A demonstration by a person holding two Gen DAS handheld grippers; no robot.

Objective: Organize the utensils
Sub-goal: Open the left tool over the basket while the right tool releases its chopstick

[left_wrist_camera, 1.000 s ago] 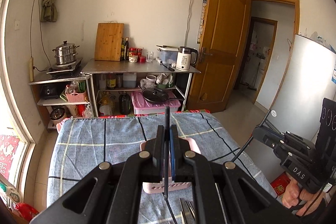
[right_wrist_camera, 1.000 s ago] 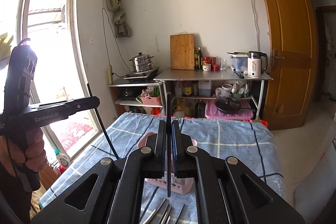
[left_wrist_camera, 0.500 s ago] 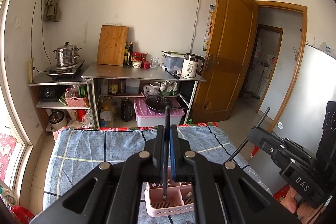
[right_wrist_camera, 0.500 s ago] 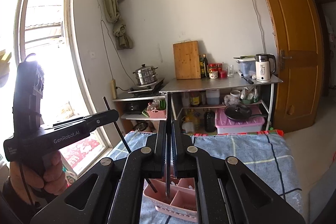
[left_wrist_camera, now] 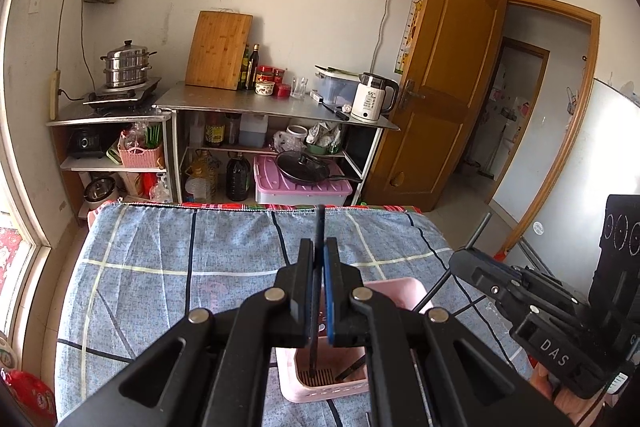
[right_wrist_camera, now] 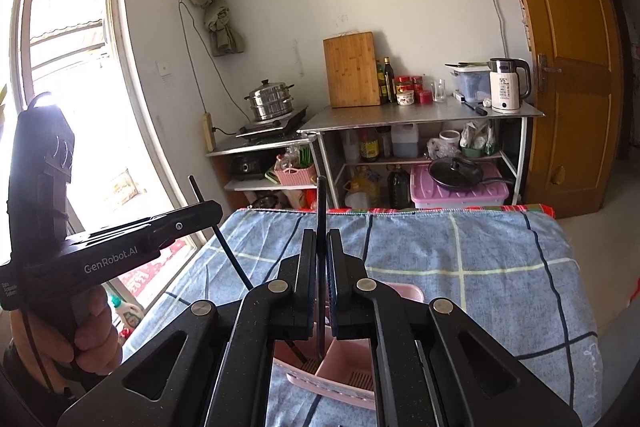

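Observation:
A pink utensil holder (left_wrist_camera: pixel 400 291) stands on the blue checked tablecloth (left_wrist_camera: pixel 168 267), just under both grippers. My left gripper (left_wrist_camera: pixel 319 246) is shut on a black chopstick (left_wrist_camera: pixel 320 223), held upright, with its lower end down in a front compartment. My right gripper (right_wrist_camera: pixel 321 239) is shut on a second black chopstick (right_wrist_camera: pixel 321 203), whose tip reaches into the pink utensil holder (right_wrist_camera: pixel 348 351). Each gripper shows in the other's view: the right gripper (left_wrist_camera: pixel 460 261) to the right, the left gripper (right_wrist_camera: pixel 214 211) to the left. Each is held by a hand.
Beyond the table's far edge stands a steel shelf (left_wrist_camera: pixel 276 107) with a cutting board, bottles, kettle (left_wrist_camera: pixel 372 99) and steamer pot. A wooden door (left_wrist_camera: pixel 448 75) stands ajar on the right, and a bright window (right_wrist_camera: pixel 68 75) is on the left. A white panel (left_wrist_camera: pixel 576 171) stands near the table's right side.
Both grippers sank and moved forward with their chopsticks. The pink holder now lies right beneath them with the chopstick tips inside it. The loose utensils at the bottom edge left the view.

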